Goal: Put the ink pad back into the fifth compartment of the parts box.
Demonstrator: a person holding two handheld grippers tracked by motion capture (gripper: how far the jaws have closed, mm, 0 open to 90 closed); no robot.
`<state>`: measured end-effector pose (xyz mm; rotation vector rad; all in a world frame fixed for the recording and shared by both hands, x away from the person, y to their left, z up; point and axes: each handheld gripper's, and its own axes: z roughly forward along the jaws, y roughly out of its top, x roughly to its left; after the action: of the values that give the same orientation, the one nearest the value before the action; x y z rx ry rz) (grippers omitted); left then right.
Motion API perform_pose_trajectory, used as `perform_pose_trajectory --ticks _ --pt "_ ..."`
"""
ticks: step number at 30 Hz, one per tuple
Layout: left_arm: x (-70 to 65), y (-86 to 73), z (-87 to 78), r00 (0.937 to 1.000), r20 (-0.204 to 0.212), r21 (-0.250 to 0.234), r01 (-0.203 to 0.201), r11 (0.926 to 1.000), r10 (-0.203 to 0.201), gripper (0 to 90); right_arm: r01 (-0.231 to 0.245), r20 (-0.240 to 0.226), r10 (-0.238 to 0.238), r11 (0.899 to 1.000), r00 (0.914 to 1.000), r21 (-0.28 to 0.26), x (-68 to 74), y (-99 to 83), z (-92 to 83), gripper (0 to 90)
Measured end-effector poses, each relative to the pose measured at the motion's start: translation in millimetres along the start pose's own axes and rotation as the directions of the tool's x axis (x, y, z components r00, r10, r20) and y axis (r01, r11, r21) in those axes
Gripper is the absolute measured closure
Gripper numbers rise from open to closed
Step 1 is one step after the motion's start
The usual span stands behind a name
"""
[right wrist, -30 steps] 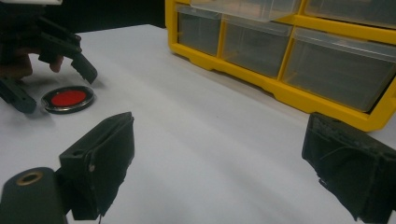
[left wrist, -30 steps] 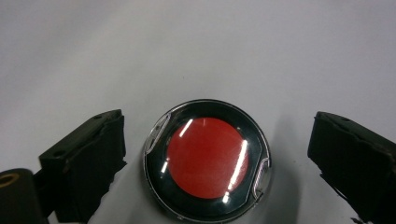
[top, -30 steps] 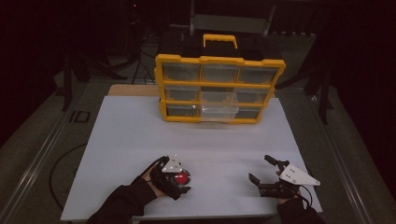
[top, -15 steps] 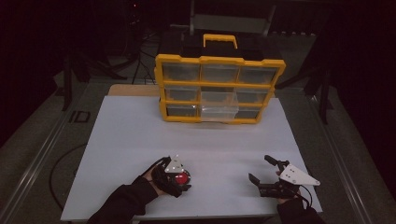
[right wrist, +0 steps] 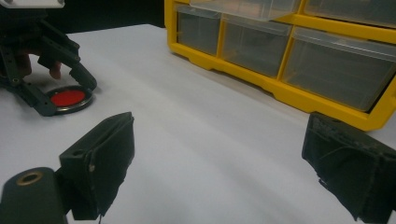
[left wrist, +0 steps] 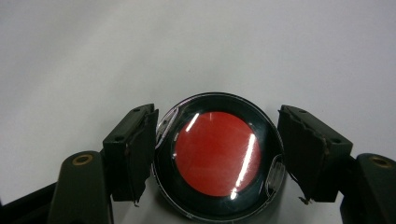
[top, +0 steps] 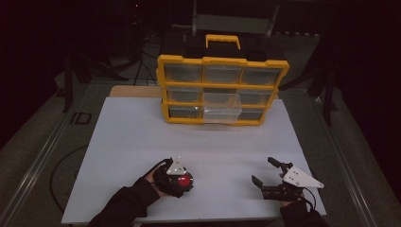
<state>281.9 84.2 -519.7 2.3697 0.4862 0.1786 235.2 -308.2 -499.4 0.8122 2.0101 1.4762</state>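
A round red disc with a dark, shiny rim [left wrist: 217, 154] lies flat on the white table near its front edge [top: 184, 180]. My left gripper [left wrist: 217, 161] points down over it, and its jaws have just been closing with the disc between them. Both pads now press on the rim from either side, so it is shut on the disc [right wrist: 67, 98]. My right gripper [top: 262, 170] rests low at the front right, open with bare tabletop between its jaws [right wrist: 219, 168].
A yellow drawer organizer [top: 222, 90] with clear drawers stands at the back of the white table [top: 137, 137]. One clear drawer [top: 221, 112] in its lower middle sticks out. Dark floor, cables and stands surround the table.
The left gripper's jaws have drawn in around the red disc. Both hands have kept their places.
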Motion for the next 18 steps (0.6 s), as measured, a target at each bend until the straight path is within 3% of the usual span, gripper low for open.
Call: perform_pose_trajectory --ticks 1,4,9,13,16,18 --pt "-0.2 2.5 -0.7 0.9998 0.022 0.006 -0.003 1.0000 0.003 30.7 0.002 0.000 -0.002 1.000 1.0000 0.000 0.1 0.0 0.1 9.5" --pt "-1.3 5.9 -1.8 0.9995 0.025 0.016 -0.022 0.9996 0.022 30.7 0.004 0.001 -0.004 1.000 1.0000 -0.001 0.1 0.2 -0.6 9.5" --pt "-0.2 15.8 -9.4 0.9987 0.045 0.000 -0.025 0.9997 0.025 30.7 0.004 0.005 -0.003 1.000 1.0000 -0.006 -0.5 0.2 -1.0 9.5" --pt "-0.8 25.9 -17.4 0.9970 0.043 -0.005 -0.064 0.9979 0.064 30.7 0.004 0.002 -0.004 1.000 1.0000 -0.005 0.1 0.4 -0.7 9.5" --pt "-0.4 31.6 -21.3 0.9964 0.052 -0.019 -0.066 0.9976 0.067 30.8 0.004 0.002 -0.004 1.000 1.0000 -0.004 0.3 0.4 -0.5 9.5" --pt "1.7 43.3 -28.9 0.9945 0.061 -0.025 -0.083 0.9962 0.085 30.7 0.005 -0.001 -0.005 1.000 1.0000 -0.007 0.4 0.3 -0.3 9.5"
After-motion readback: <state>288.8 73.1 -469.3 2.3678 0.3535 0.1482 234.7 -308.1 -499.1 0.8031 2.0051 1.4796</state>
